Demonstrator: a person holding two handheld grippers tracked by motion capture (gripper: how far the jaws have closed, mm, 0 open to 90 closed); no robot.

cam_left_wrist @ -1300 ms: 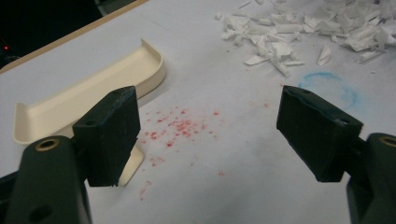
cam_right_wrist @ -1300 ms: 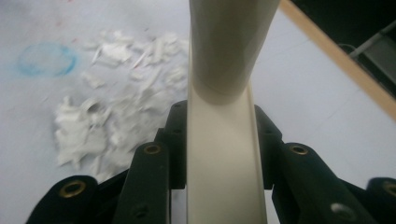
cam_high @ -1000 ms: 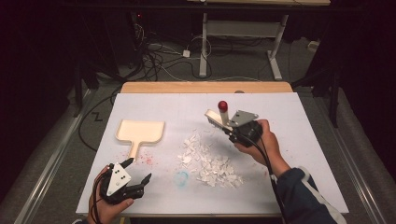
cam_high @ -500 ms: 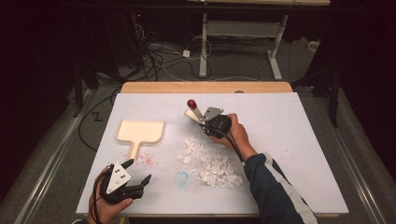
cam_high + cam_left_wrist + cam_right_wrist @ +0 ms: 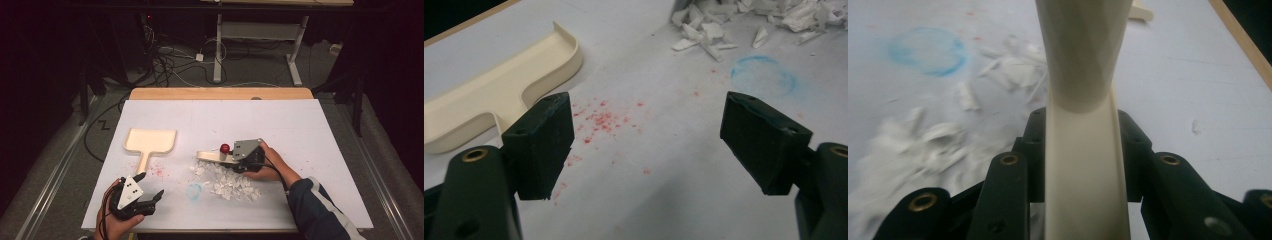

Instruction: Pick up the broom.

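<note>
My right gripper [image 5: 234, 160] is shut on a cream tool with a red knob [image 5: 225, 148]. The tool's flat cream end [image 5: 207, 156] points left and sits low at the far edge of a pile of white paper scraps [image 5: 230, 182]. In the right gripper view the cream tool [image 5: 1083, 100] runs straight up between the jaws, with scraps [image 5: 923, 140] to its left. My left gripper [image 5: 151, 184] rests open near the table's front left corner; nothing lies between its pads [image 5: 546, 140]. A cream dustpan [image 5: 150, 140] lies left of the pile, its corner [image 5: 499, 95] ahead of the left jaw.
A blue ring mark [image 5: 195, 191] and red specks [image 5: 160, 170] stain the white table cover [image 5: 310, 130]. The wooden table edge [image 5: 220, 93] runs along the back. Cables and desk legs stand on the dark floor beyond.
My right gripper swung left with the tool raised, then came down so the tool now lies low at the pile's far edge. The left gripper has stayed put.
</note>
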